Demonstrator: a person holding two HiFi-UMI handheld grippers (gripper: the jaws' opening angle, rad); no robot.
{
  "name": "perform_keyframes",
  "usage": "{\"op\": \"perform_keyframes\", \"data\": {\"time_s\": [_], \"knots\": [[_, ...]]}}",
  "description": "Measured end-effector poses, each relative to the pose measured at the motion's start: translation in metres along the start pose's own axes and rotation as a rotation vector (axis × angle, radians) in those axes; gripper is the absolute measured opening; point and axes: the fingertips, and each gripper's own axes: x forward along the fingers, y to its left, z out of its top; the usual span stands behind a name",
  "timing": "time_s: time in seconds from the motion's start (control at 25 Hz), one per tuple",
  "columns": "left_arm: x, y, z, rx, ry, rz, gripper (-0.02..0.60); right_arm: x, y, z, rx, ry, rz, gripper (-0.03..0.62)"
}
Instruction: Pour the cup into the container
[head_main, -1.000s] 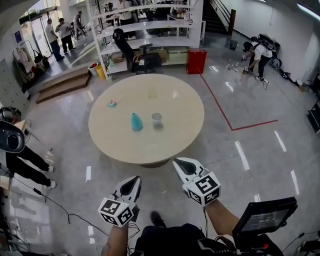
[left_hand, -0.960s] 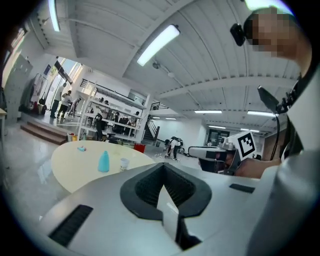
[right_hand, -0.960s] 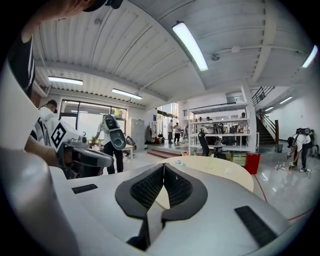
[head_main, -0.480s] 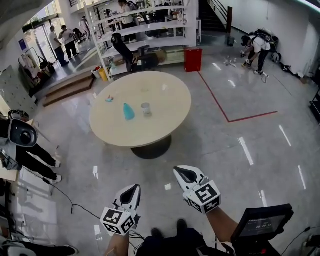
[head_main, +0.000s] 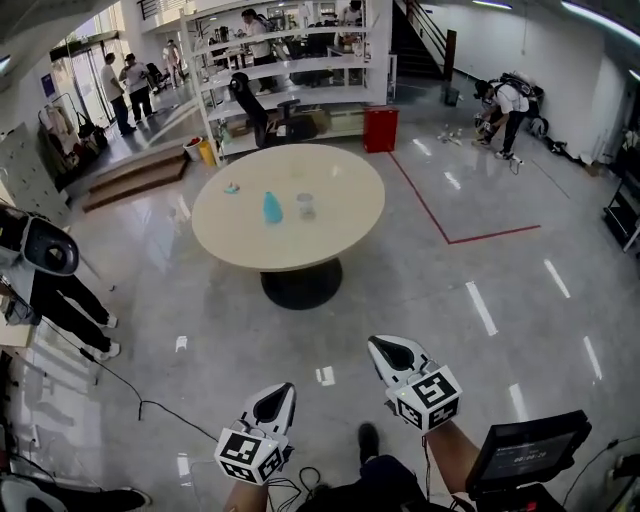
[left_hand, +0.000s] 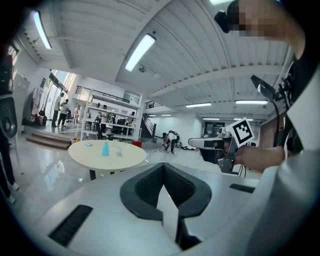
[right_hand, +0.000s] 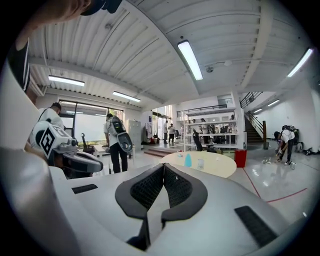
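The hall is bright and evenly lit: long ceiling tubes (left_hand: 140, 51) glow white in both gripper views, and daylight also enters through the big windows (right_hand: 92, 127), which are washed out to plain white. The polished floor (head_main: 420, 290) gives back many pale streaks of glare, and the round table (head_main: 290, 215) throws only a soft shadow around its foot. All pictures bend strongly at the edges, with black corners in the gripper views, where the grey bodies of the left gripper (left_hand: 163, 167) and the right gripper (right_hand: 163, 167) look a little soft.
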Motion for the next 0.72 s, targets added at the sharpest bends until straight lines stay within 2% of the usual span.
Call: {"op": "perform_keyframes", "data": {"time_s": [0.2, 0.32, 0.44, 0.6, 0.72], "knots": [[-0.074, -0.01, -0.029, -0.04, 0.007, -0.018, 0.0, -0.048, 0.067, -0.012, 0.04, 0.008, -0.029, 0.006], [-0.107, -0.03, -0.031, -0.07, -0.014, -0.029, 0.0, -0.084, 0.097, -0.01, 0.016, 0.015, -0.039, 0.006], [-0.12, -0.054, -0.022, -0.037, -0.029, -0.04, 0.0, -0.113, 0.105, -0.005, 0.017, 0.01, -0.055, 0.006], [-0.135, -0.088, -0.013, 0.003, -0.045, -0.026, 0.0, -0.149, 0.113, 0.0, 0.026, -0.023, -0.035, 0.006], [-0.145, -0.123, -0.012, -0.001, -0.064, -0.001, 0.0, -0.186, 0.112, -0.004, 0.018, -0.043, -0.016, 0.006]]}}
